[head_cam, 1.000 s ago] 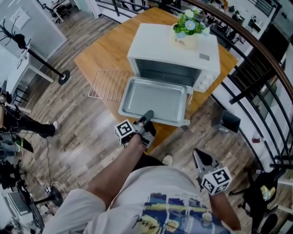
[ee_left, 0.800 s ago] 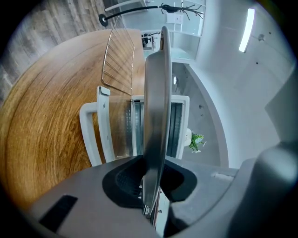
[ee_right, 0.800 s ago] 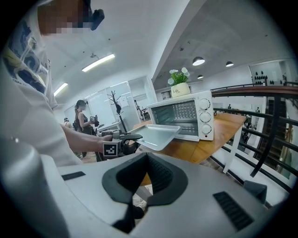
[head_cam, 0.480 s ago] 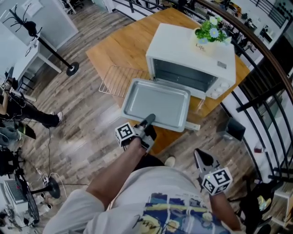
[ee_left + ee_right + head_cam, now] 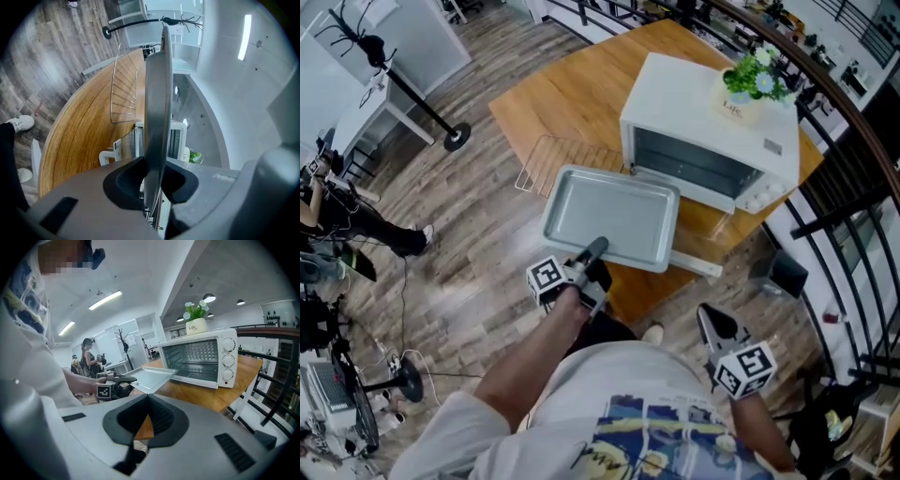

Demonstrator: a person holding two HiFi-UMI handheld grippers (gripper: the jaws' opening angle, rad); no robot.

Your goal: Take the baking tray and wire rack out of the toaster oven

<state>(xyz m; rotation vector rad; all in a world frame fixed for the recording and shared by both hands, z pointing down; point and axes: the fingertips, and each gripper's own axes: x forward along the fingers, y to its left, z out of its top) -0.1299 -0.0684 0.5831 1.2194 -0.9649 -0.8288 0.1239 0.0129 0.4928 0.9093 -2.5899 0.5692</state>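
A grey baking tray [image 5: 609, 216] hangs level over the table's near edge, left of the white toaster oven [image 5: 712, 117]. My left gripper [image 5: 592, 250] is shut on the middle of the tray's near rim. In the left gripper view the tray [image 5: 157, 93] stands edge on between the pads of my left gripper [image 5: 153, 187]. The wire rack [image 5: 567, 161] lies flat on the wooden table [image 5: 572, 94], left of the oven. My right gripper [image 5: 706, 317] is shut on nothing, low at my right side; from it I see the tray [image 5: 152, 377] and the oven [image 5: 201, 357].
The oven's glass door [image 5: 698, 264] hangs open toward me, and its cavity shows nothing inside. A potted plant [image 5: 750, 89] sits on the oven. A black railing [image 5: 853, 187] runs on the right. A coat stand [image 5: 422, 108] and a person [image 5: 337, 225] are at left.
My left gripper has carried the tray off the open oven door and to the left. It now hangs beside the oven, near the wire rack. The right gripper stays low at my side.
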